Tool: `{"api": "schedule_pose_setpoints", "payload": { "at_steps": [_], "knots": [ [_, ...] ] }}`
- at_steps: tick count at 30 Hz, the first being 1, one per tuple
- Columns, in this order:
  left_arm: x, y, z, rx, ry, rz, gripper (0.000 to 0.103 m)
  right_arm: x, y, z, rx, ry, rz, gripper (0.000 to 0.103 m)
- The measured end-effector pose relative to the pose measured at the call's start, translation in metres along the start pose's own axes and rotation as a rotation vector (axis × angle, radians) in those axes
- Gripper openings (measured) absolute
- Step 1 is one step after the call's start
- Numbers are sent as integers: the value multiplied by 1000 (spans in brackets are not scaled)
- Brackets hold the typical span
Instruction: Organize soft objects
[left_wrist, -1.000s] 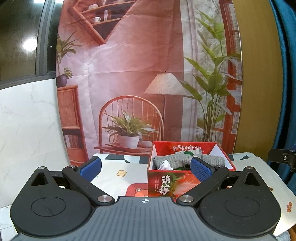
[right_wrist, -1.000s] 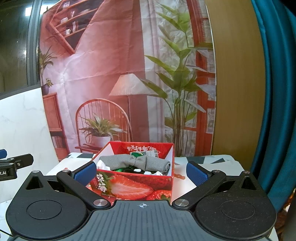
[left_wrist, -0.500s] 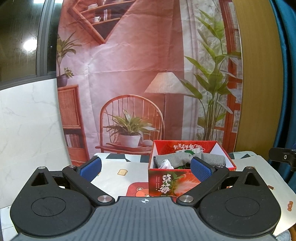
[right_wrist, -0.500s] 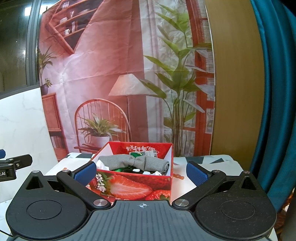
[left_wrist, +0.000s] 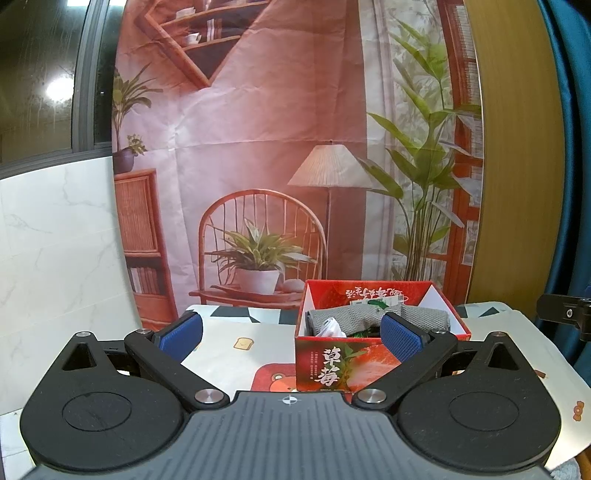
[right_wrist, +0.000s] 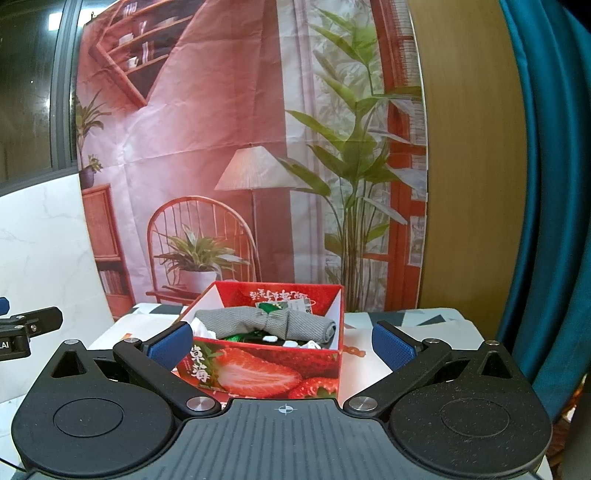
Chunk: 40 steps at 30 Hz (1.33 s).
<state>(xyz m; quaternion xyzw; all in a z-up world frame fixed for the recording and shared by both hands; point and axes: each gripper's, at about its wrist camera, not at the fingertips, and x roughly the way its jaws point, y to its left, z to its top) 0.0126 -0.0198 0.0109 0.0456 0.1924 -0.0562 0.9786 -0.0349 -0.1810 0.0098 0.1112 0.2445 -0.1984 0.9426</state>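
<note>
A red strawberry-print box (left_wrist: 343, 365) (right_wrist: 258, 373) stands on the patterned tablecloth. Inside it lies a rolled grey cloth (left_wrist: 354, 317) (right_wrist: 266, 323) on top of white and green soft items. My left gripper (left_wrist: 291, 334) is open and empty, held back from the box, which sits ahead to its right. My right gripper (right_wrist: 282, 341) is also open and empty; the box shows between its blue pads (right_wrist: 391, 347), a little further off.
The tablecloth (left_wrist: 236, 347) covers the table up to a printed backdrop (left_wrist: 258, 147). A white marble wall (left_wrist: 55, 240) is on the left, a teal curtain (right_wrist: 546, 184) on the right. The other gripper's body (right_wrist: 26, 326) shows at the left edge.
Both views drifted slightly; the box sits a touch lower and further in frame. Both grippers stayed open and empty.
</note>
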Motion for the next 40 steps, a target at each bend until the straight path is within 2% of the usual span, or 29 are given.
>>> {"api": "schedule_pose_setpoints", "payload": {
  "at_steps": [40],
  "knots": [
    [-1,1,-2,3,-1,-13,103,-1,-2,1,-3,3,-1,103]
  ]
}}
